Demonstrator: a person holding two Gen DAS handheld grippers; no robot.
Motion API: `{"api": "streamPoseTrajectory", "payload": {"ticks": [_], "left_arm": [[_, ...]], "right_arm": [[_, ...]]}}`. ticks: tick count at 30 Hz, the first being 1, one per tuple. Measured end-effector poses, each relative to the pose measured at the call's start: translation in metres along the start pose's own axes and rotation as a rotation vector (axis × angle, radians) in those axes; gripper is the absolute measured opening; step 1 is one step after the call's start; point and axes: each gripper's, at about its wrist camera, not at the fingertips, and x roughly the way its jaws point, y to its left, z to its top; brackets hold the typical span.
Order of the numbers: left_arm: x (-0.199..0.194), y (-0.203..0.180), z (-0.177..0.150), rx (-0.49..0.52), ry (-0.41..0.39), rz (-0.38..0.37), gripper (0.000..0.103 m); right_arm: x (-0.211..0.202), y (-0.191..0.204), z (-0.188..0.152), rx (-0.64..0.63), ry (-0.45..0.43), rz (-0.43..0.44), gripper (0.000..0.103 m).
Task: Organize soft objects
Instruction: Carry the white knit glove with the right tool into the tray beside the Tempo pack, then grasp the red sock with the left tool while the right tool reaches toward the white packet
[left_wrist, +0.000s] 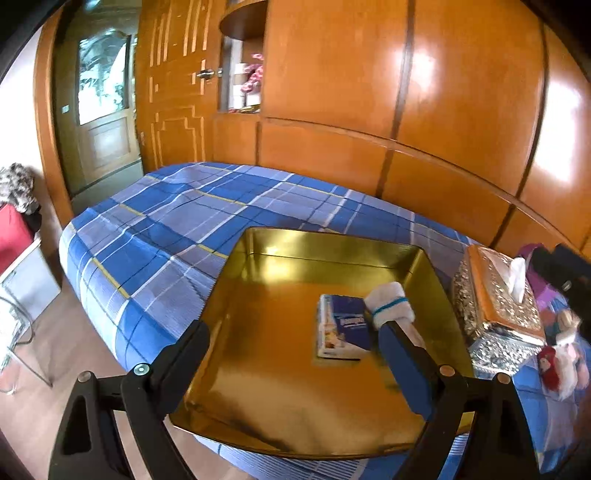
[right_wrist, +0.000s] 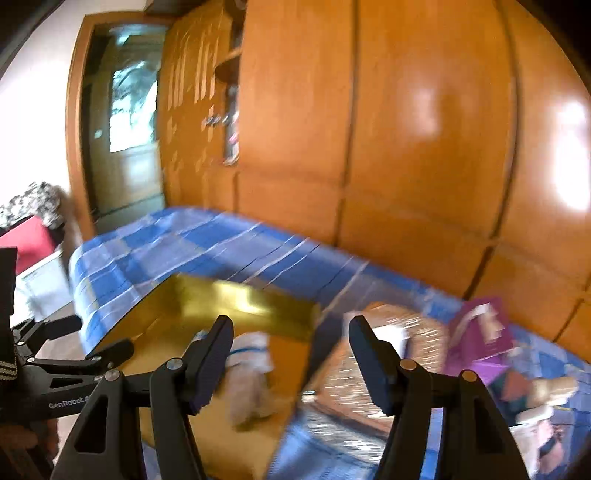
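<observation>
L gripper (left_wrist: 291, 332) open over tray (left_wrist: 258, 243), sock roll (left_wrist: 388, 304) by its rt finger.

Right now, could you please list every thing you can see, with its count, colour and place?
shallow gold metal tray: one, gold, on the bed's near edge.
rolled white sock with blue band: one, white, inside the tray.
small blue tissue packet: one, blue and white, in the tray beside the sock.
embossed silver tissue box: one, silver with orange top, right of the tray.
purple bag: one, purple, behind the tissue box.
small doll: one, red and white, far right on the bed.
blue plaid bedsheet: one, blue.
left gripper: black, open over the tray.
right gripper: black, open, holding nothing.
</observation>
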Motion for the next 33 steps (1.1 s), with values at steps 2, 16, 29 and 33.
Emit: {"api": "streamPoseTrajectory", "payload": {"ticks": [2,16,29,33], "left_arm": [[-0.001,-0.008,-0.002,0.027,-0.004,-0.029,0.093],[-0.036,-0.104,-0.008,0.307,-0.028,-0.361,0.093],[-0.021,-0.29,-0.04,0.614,0.201,-0.607,0.082],[0.0,-0.339,-0.059,0.655,0.273,-0.626,0.074]], "right_arm": [[-0.006,-0.013,-0.007,-0.001,0.002,-0.057,0.066],[-0.059,-0.239,-0.067,0.457,0.114,-0.264,0.071],[-0.074,-0.402,-0.167,0.895,0.175,-0.455,0.073],[-0.072,-0.41,-0.176,0.965,0.178,-0.414,0.073]]}}
